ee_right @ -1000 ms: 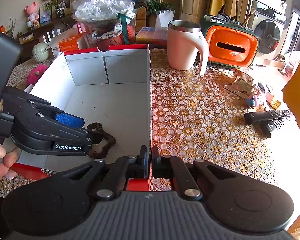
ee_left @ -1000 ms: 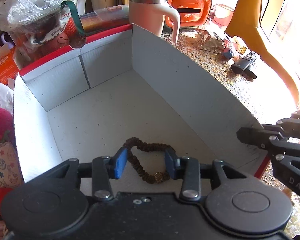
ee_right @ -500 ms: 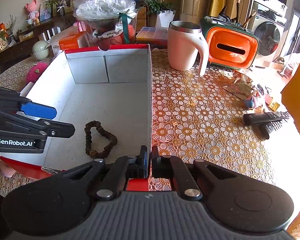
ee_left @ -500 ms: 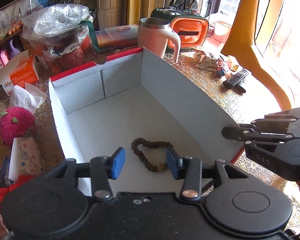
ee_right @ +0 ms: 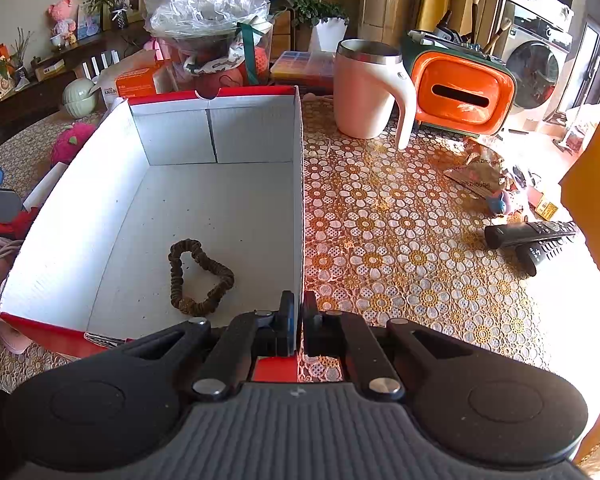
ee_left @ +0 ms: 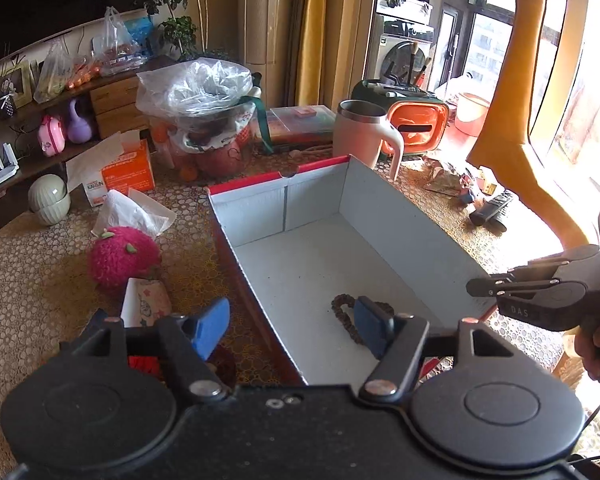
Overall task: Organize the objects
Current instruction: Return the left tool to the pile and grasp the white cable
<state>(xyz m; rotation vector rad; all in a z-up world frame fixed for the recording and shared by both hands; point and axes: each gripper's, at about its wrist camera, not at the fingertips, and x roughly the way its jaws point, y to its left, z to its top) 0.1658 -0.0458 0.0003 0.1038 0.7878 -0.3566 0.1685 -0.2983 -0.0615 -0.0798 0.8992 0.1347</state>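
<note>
The bracelet (ee_right: 198,278) lies loose on the floor of the box (ee_right: 80,204), near its front wall. The right gripper (ee_right: 299,330) has its jaws closed on the box's right wall at 6 o'clock in its own view, pinning the box in place. The left gripper (ee_left: 286,326) hangs above the box's left rim, jaws open and empty.

With the bracelet in, the next pick is probably a loose item left of the box, such as the pink plush (ee_left: 120,256) at 9 o'clock in the left view. Keep the right clamp steady so the light box does not slide, and approach the plush from above with jaws wide.

The tabletop (ee_right: 400,240) wears a lace floral cloth, cluttered: mug (ee_right: 366,92), orange case (ee_right: 462,94), two remotes (ee_right: 530,234). Shelves and a washer stand behind.
</note>
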